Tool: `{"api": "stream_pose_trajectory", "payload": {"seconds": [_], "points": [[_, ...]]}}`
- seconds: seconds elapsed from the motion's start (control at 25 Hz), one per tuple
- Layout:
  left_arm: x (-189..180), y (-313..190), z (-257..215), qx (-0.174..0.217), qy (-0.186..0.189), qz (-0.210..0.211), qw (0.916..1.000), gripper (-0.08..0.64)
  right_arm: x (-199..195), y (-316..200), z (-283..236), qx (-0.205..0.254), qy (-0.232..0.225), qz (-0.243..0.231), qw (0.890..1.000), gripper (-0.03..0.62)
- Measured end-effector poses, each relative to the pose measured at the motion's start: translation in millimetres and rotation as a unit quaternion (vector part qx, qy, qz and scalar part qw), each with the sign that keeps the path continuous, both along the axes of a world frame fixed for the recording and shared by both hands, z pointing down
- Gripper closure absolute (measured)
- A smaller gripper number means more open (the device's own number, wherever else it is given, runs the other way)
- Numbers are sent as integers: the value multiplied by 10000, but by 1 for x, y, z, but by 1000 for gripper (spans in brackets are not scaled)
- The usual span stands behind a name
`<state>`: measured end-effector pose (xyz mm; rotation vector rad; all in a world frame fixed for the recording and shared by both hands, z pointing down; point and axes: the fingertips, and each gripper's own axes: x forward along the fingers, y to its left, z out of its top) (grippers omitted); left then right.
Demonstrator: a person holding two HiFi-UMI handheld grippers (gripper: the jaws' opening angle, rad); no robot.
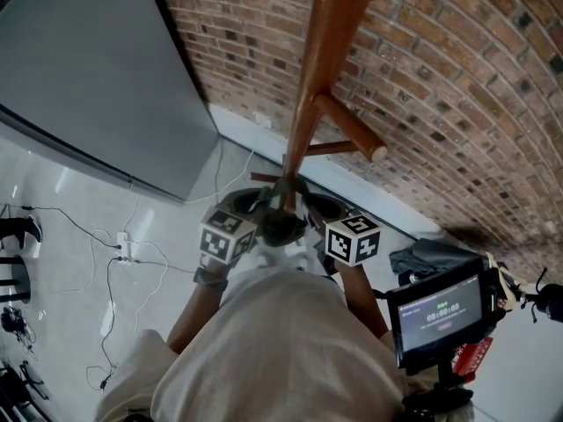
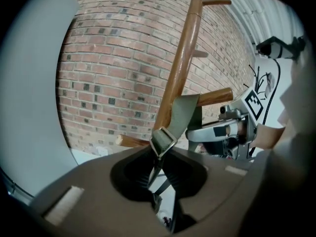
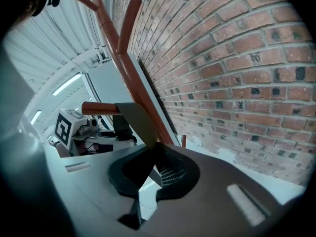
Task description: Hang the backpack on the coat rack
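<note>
On the left, a grey panel (image 1: 97,86) stands against the brick wall (image 1: 457,104), cables (image 1: 106,262) trailing over the floor (image 1: 70,192) below it. The left tool (image 2: 157,179) is clamped narrow on a strap (image 2: 185,113) just under its buckle (image 2: 163,141), and the strap runs up over a peg (image 2: 217,95). Dead centre, the rack (image 1: 308,104) pole stands between both tools, with the backpack (image 1: 280,225) bunched against it low down. The right tool (image 3: 148,177) is pinched on strap too, draped over a peg. Far right, there's a screen (image 1: 440,310) on a stand.
</note>
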<state>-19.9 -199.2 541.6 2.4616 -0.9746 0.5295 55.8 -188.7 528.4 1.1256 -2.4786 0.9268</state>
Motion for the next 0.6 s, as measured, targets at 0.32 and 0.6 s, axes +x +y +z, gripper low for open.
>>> {"api": "stream_pose_trajectory", "payload": {"seconds": [0.32,0.6], "points": [[7,0,8,-92,108,73,9999,517,-8,-2,8,-37,28,-150,9999,581],[15,0,9,-165,337,95,9992,517,-19,-3,13,115,-9,-352,9993,578]]}}
